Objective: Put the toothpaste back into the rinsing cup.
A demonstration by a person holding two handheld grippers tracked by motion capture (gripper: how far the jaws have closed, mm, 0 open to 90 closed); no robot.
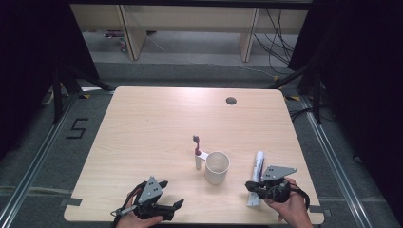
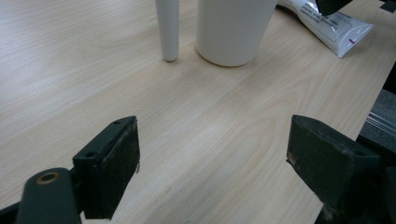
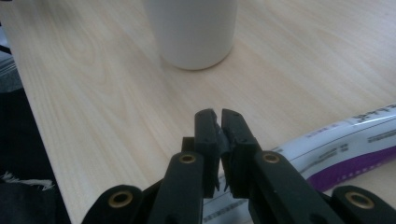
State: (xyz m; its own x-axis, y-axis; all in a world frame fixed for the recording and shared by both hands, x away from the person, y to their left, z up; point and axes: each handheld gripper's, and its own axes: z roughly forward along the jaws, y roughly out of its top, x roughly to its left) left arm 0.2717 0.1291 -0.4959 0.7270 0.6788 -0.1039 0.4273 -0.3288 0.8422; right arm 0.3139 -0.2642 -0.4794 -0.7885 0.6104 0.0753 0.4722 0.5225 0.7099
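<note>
While you hold both tools at the near edge of the table (image 1: 142,123), note the following.
Left gripper (image 2: 212,154): yours stands wide, jaws far apart over bare wood, nothing between them.
Right gripper (image 3: 219,122): jaws nearly together, empty, just above the tube's crimped end.
Toothpaste tube (image 1: 256,176): white with a purple band, flat near your right hand; print too blurred to read.
Cup (image 1: 216,167): white, upright, mid-table.
Toothbrush (image 1: 197,151): just left of the cup.
Floor marking (image 1: 77,128): "5".
</note>
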